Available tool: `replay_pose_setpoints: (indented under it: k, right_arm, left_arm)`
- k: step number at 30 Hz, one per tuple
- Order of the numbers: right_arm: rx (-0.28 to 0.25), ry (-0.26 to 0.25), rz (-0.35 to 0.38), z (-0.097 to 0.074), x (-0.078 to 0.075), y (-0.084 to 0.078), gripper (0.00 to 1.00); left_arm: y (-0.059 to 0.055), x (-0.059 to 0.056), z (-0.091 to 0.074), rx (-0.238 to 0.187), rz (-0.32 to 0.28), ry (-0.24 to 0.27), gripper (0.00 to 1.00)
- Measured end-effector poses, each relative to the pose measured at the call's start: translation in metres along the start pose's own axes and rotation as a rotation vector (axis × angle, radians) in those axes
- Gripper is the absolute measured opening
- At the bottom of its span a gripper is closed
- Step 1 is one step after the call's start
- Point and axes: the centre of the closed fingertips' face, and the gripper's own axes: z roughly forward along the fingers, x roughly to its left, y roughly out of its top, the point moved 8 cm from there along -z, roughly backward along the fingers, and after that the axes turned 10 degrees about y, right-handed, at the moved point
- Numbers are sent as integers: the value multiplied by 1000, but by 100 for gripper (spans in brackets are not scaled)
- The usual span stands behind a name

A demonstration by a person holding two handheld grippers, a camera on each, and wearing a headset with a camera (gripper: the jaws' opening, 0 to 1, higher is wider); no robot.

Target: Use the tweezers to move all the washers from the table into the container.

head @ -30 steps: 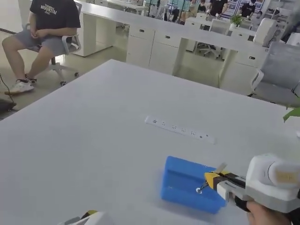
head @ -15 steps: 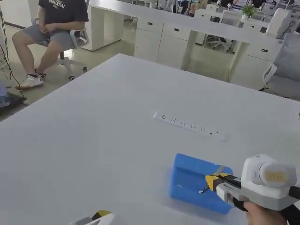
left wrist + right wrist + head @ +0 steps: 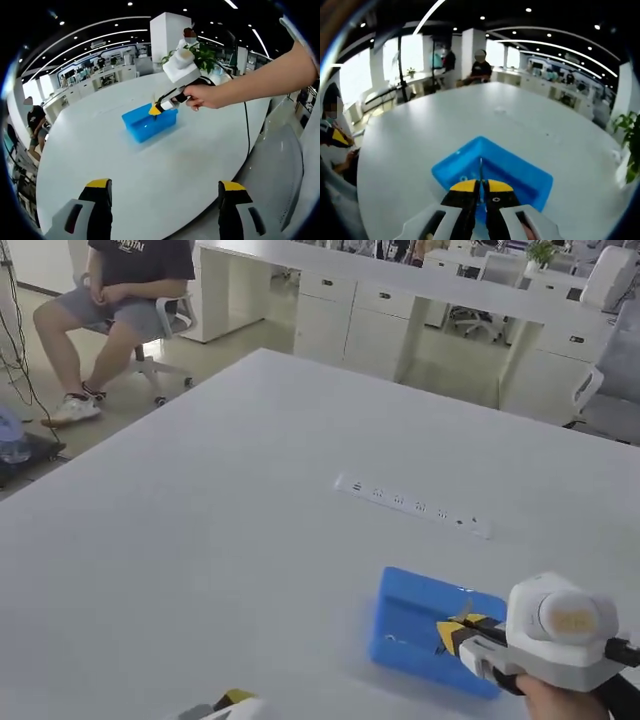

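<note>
White lettering on the seated person's dark shirt (image 3: 150,254) seems too blurred to read.

Head view downward; container (image 3: 396,642) in all three views

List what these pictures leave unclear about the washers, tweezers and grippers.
- Contents of the blue container: right gripper view, specks too small to count; the right gripper covers its near wall.
- Tweezers tips: too thin to show whether they hold a washer.
- Left gripper: head view, cut off by the bottom edge.
</note>
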Motion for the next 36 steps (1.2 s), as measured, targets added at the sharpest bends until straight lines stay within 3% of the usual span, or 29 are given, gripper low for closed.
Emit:
replay_pose_setpoints:
  k: [6, 13, 18, 25, 28, 32, 36]
  right_arm:
    - [14, 10, 13, 3, -3, -6, 2]
    - [16, 8, 12, 3, -2, -3, 3]
    - [0, -2, -10, 0, -4, 1, 3]
    - [-52, 17, 13, -18, -2, 11, 3]
    - [-102, 60, 55, -32, 9, 19, 3]
    - [-129, 82, -13, -56, 27, 29, 2]
    - [-117, 118, -91, -73, 44, 32, 2]
  left_arm:
    - [5, -7, 1, -13, 9, -23, 89]
    - [10, -7, 0, -27, 27, -34, 86]
    - [19, -9, 2, -72, 94, -82, 76]
    - [40, -11, 2, -141, 181, -133, 68]
    - [50, -11, -1, -165, 236, -151, 63]
    - [60, -11, -6, -192, 258, -191, 55]
    - [67, -10, -9, -210, 266, -227, 48]
